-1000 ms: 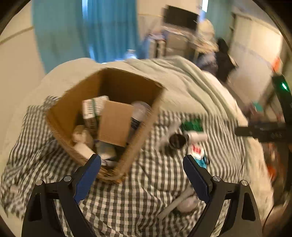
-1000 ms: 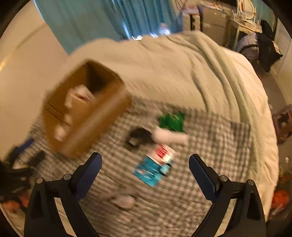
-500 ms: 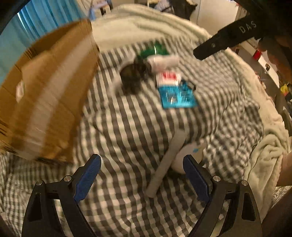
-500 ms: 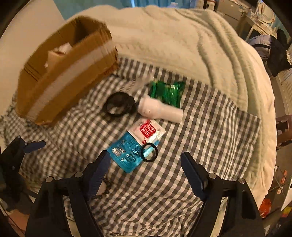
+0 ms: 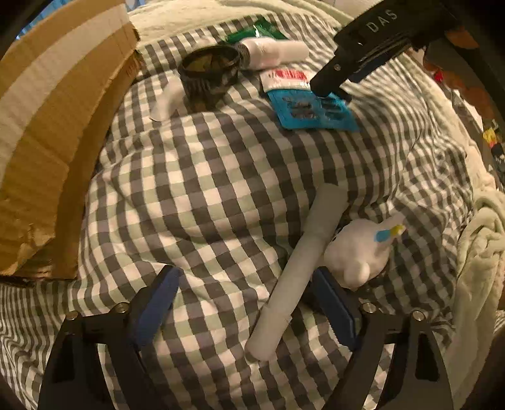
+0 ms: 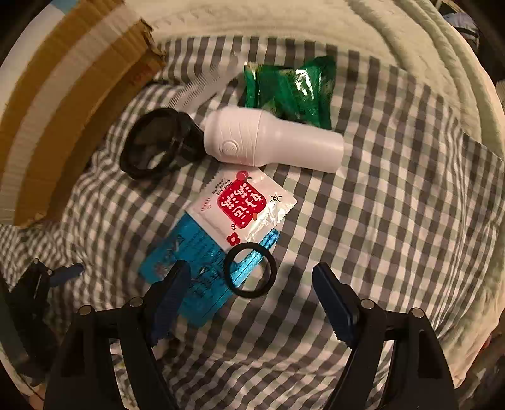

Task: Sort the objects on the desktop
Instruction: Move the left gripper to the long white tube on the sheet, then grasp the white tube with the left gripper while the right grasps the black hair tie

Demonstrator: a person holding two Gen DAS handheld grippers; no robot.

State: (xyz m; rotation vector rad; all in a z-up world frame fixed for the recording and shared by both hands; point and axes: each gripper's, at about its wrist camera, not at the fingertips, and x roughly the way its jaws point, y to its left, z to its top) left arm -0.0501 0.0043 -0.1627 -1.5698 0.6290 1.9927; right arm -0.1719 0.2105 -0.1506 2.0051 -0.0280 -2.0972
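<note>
Between left claw (image 5: 246,284) tips, white tube (image 5: 296,271)

left tongs (image 5: 246,299) closing, apart | right tongs (image 6: 251,290) apart, pointing down

Glossy green packet (image 6: 288,91), corrugated cardboard box (image 6: 72,104)

Bed fills both views. Grey-and-white checked cloth (image 5: 240,189) spread over it, rumpled, with folds and humps. Under and beyond the cloth a pale green-cream fleecy blanket (image 6: 284,22) covers the far edge of the bed and bunches in thick ridges along the right edge (image 5: 479,252). Lighting warm, dim, indoor; soft shadows on the cloth. Sliver of blue at the top left corner in the left wrist view, too small to identify. Blurred clutter past the bed's right edge, unreadable.
</note>
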